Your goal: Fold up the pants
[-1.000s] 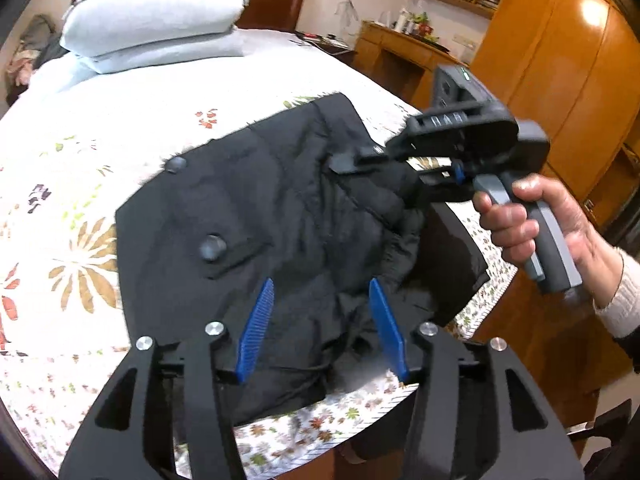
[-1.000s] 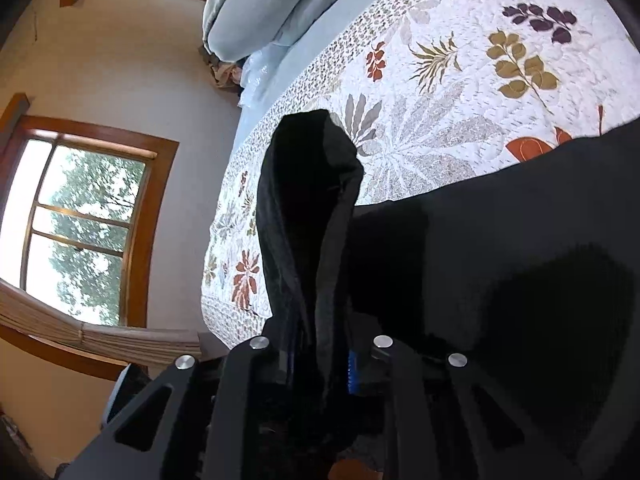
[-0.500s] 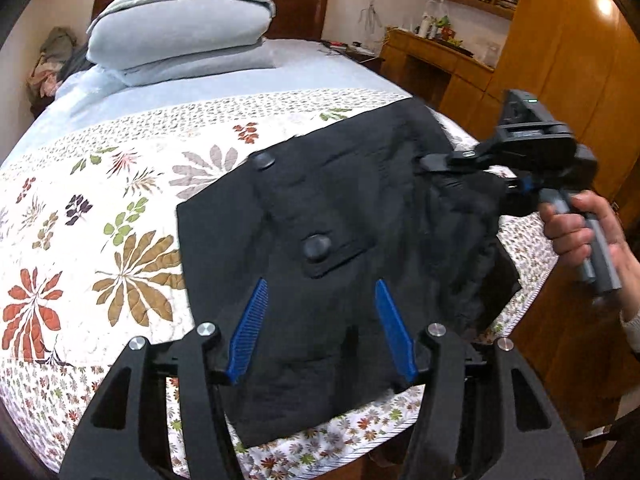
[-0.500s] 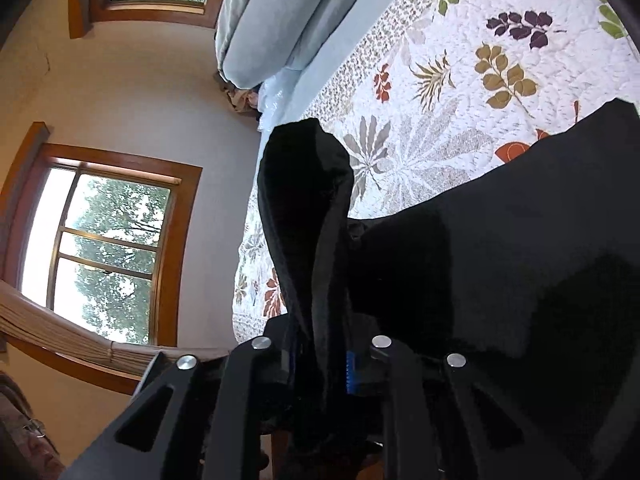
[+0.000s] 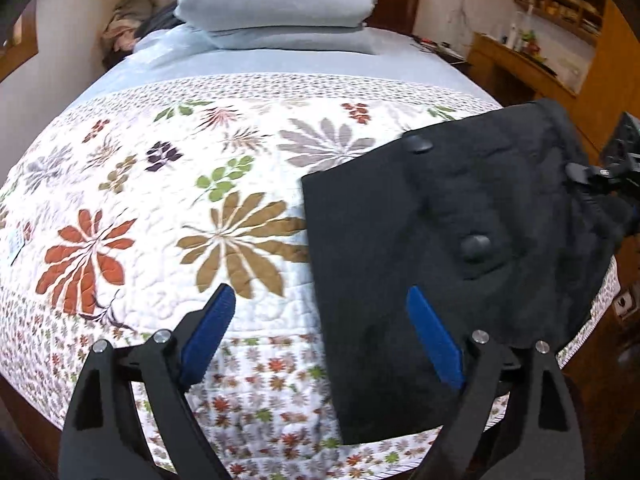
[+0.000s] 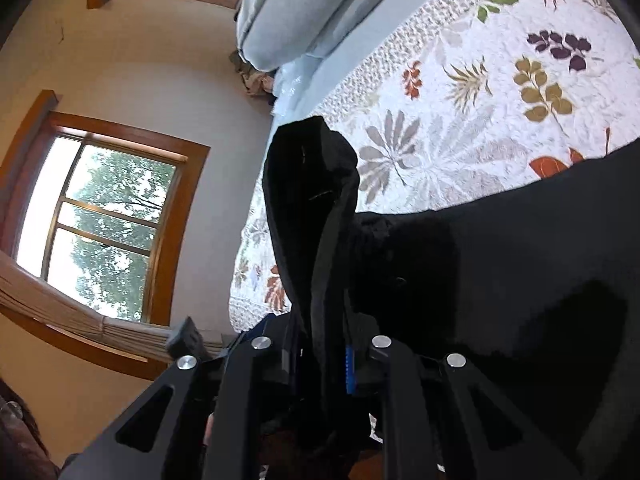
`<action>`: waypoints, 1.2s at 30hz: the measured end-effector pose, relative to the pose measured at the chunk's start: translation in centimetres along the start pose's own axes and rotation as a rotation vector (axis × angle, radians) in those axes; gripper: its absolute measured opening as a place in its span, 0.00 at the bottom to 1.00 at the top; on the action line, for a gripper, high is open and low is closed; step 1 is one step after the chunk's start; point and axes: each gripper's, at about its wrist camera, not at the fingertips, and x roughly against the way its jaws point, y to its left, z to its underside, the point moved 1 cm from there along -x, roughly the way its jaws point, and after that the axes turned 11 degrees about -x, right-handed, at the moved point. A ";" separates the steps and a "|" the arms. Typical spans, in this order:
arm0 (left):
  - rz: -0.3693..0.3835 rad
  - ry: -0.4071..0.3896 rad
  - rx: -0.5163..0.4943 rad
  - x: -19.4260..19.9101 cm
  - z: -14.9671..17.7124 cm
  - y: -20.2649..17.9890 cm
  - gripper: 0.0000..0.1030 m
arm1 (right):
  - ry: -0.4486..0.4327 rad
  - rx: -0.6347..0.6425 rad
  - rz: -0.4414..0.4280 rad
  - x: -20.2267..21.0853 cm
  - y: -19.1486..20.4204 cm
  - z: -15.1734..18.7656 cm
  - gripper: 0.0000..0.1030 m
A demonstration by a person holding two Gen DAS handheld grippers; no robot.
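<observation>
- Over the near edge of the white quilted bedspread with the leaf and flower print [image 5: 168, 216], the left gripper [image 5: 320, 332] hovers with its blue-padded fingers [image 5: 208, 328] spread wide, nothing between them.
- Left finger sits over bare bedspread; the right one [image 5: 432, 336] is over the near-left part of the pants.
- Far end of the bedspread, up by the dark wooden headboard [image 5: 396, 4]: a stack of grey-blue folded pillows [image 5: 276, 4].
- On the right side of the bedspread, lying mostly flat and running off its right edge, are the black fabric pants [image 5: 440, 232], with two round black buttons [image 5: 475, 247] showing on top.
- At the pants' right edge, off the bedspread's right side, the right gripper [image 5: 600, 178] is pretty much just a black shape there.
- Its own camera is clearer: the right gripper [image 6: 320, 356] is clamped on a bunched-up fold of the pants [image 6: 312, 200] that stands up between the jaws, bedspread behind it, wood-framed window [image 6: 100, 216] off to the left.
</observation>
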 end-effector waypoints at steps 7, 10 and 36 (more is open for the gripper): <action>0.032 -0.020 -0.017 0.0 -1.5 -1.8 0.85 | -0.073 -0.014 -0.007 4.6 -0.3 0.2 0.15; 0.057 -0.020 -0.037 -0.4 -2.0 -3.2 0.85 | -0.105 -0.033 -0.002 6.5 -1.2 0.2 0.15; 0.047 0.005 -0.094 -4.1 -4.9 -6.2 0.86 | -0.037 -0.087 0.022 3.3 -4.8 1.7 0.15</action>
